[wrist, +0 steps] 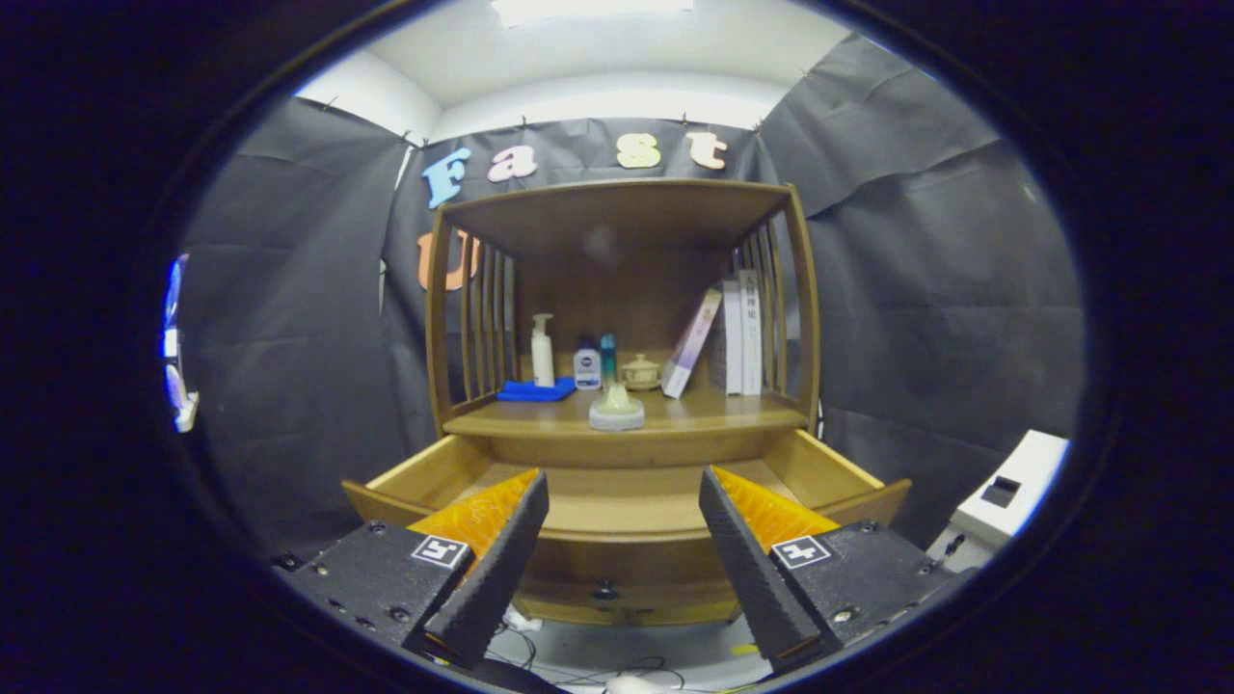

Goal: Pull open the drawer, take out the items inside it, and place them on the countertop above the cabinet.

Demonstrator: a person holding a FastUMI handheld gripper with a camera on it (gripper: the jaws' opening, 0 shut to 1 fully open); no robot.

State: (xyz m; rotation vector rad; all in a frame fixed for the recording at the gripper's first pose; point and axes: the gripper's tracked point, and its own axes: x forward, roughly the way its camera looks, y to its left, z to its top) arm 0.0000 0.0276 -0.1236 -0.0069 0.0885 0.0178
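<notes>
The wooden cabinet's drawer (839, 482) is pulled out toward me, and what I see of its inside is bare wood. My gripper (624, 487) is open, held back from the drawer's front, with nothing between its fingers. On the countertop (713, 410) above the drawer, near its front edge, stands a small pale round item with a cone-shaped top (617, 409). It is beyond the fingers, roughly midway between them.
Further back on the countertop are a blue cloth (536, 390), a white pump bottle (543, 352), two small bottles (588, 366), a little lidded pot (641, 372) and several books (737, 333). A shelf top spans above. A white box (1012, 492) stands right of the cabinet; cables lie on the floor.
</notes>
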